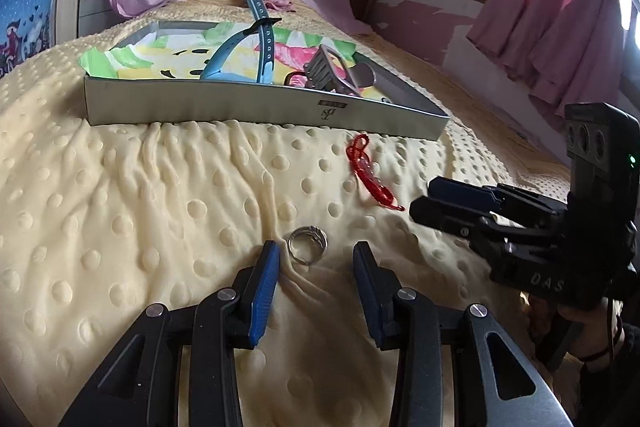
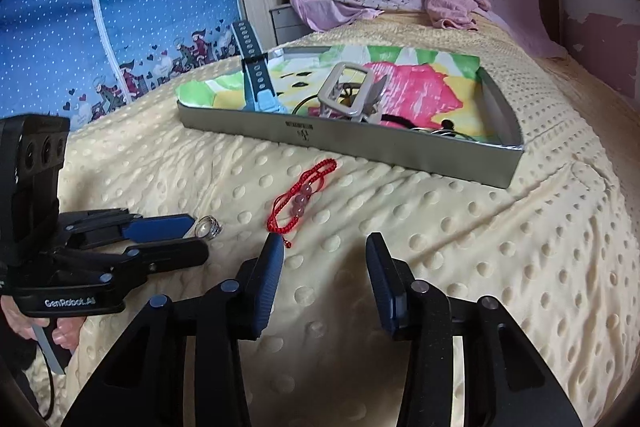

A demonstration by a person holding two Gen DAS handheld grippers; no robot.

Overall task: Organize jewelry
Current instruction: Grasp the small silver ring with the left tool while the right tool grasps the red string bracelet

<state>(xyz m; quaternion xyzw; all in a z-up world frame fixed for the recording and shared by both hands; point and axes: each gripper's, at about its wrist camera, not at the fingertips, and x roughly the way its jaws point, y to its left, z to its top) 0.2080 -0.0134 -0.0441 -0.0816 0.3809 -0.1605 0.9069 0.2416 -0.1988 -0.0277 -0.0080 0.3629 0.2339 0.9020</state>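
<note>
Silver metal ring [image 1: 307, 246] lies flat on the dotted cream blanket [image 1: 120, 207] at twelve o'clock of the left gripper [image 1: 316, 255], just ahead between its spread, empty jaws, while the right gripper [image 2: 324, 247], also released, points nearer the red cord bracelet [image 2: 298, 201].

Open blanket [image 2: 460, 227]; tray wall [image 2: 360, 143] beyond.

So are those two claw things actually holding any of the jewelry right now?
No. Both are open and empty. The left gripper has its fingers on either side of the silver ring without closing on it; the right gripper hovers near the red string bracelet.
</note>
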